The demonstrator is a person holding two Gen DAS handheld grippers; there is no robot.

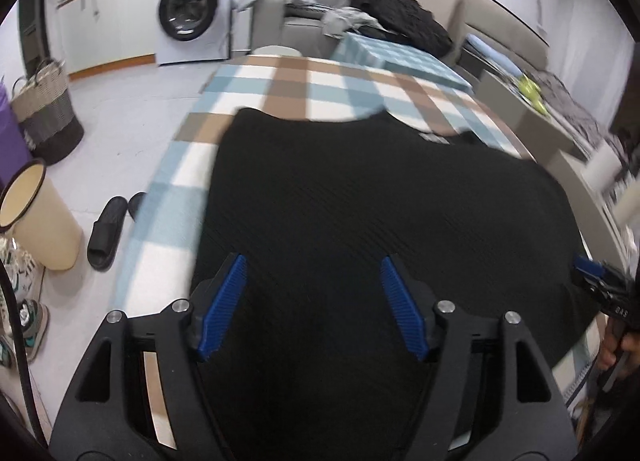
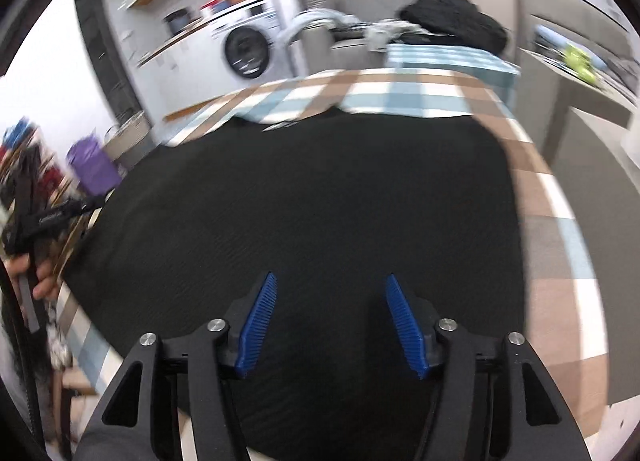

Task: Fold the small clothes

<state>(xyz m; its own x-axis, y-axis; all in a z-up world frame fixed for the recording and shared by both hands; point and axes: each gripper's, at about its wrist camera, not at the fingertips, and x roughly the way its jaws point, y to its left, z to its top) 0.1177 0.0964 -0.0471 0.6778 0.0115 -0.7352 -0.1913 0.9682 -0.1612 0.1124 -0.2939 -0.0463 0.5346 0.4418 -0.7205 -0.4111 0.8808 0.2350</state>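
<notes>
**Both grippers apart over black garment on checked bench**

Garment: black, ribbed knit, spread flat across the near part of the bench. Bench is covered in a blue, brown and white check cloth. Cloth shows bare along the far edge and down the left and right edges. Garment's far edge has a scooped dip with a small label beside it. Its near edge reaches the bench's near edge.

Left gripper: blue ribbed pads apart, nothing between them, no pad pressing the fabric. It sits over the near-left part of the garment, pointing down at a slant. Contact with the cloth cannot be told.

Right gripper: pads apart, empty, over the near-right part of the garment, same slant. From the left wrist view it shows at the bench's right edge, a hand on its handle.

Both views blurred at the margins.

Beyond the far edge: a second check-covered block, a dark heap on it. Washing machine against the back wall. On the floor left of the bench: woven basket, cream bin, black slippers.
</notes>
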